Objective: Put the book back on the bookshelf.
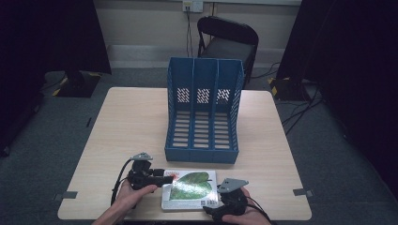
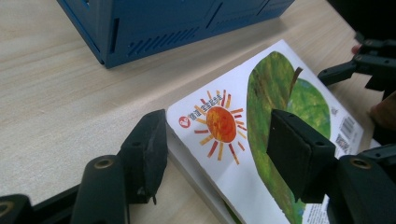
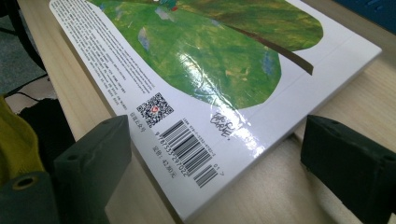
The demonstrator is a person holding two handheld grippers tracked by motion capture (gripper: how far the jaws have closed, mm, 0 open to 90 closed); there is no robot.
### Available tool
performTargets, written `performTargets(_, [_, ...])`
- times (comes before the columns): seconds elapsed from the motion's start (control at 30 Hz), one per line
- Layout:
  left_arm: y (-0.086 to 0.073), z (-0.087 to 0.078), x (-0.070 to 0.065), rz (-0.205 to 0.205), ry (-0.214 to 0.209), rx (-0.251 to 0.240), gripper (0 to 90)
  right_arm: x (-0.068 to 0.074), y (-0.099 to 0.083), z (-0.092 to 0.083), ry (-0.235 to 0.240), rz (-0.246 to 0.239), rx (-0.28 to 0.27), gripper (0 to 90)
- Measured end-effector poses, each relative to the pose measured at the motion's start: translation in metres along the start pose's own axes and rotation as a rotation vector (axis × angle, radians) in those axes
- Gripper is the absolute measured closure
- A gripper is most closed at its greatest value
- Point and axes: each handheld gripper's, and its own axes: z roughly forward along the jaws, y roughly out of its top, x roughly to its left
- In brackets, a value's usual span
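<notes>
Book (image 1: 189, 190) lies flat on table (image 1: 131, 122), at the near edge, just in front of the blue rack (image 1: 204, 110).

Right gripper (image 1: 224, 202) sits at the book's near right corner, jaws spread wide w/ the corner between them, not pinching it. In right gripper view that corner of the book (image 3: 210, 93) carries a barcode (image 3: 189, 151) w/ digits starting 9787533…, a QR code (image 3: 154, 109), small Chinese print along the edge (too small to read) and what looks like an "Eric Carle" signature. Big green leaf fills the cover.

Left gripper (image 1: 157, 179) is at the book's left edge, jaws also apart, one beside the edge and one over the cover; no grip. Left gripper view: book (image 2: 261, 140) shows an orange sun (image 2: 220, 123) w/ a red round logo beside it, writing unreadable.

Rack stands behind the book, three slots, open side facing the person. Black chair (image 1: 227, 40) well beyond the rack, past the table's far edge.
</notes>
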Motion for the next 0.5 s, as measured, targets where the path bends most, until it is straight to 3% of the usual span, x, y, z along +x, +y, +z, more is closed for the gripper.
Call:
performTargets(0.03, [0.0,0.0,0.0,0.0,0.0,0.0,38.4,0.0,0.0,0.0,0.0,0.0,0.0,7.8])
performTargets(0.2, [-0.0006,-0.0066,0.0045,-0.077,-0.071,-0.06,39.5,0.0001,-0.0007,0.0001,0.001,0.004,-0.008,7.1])
performTargets(0.37, [-0.0018,-0.0063,0.0061,-0.105,-0.08,-0.053,39.0,0.0006,-0.0006,0.0005,-0.001,-0.004,-0.007,6.8])
performTargets(0.4, [-0.002,-0.0073,0.0082,-0.136,-0.103,-0.061,39.1,0.0007,-0.0006,0.0006,-0.002,-0.005,-0.007,6.7])
performTargets(0.5, [-0.0012,-0.0099,0.0094,-0.146,-0.126,-0.076,39.8,0.0002,-0.0006,0.0004,0.003,0.002,-0.009,6.6])
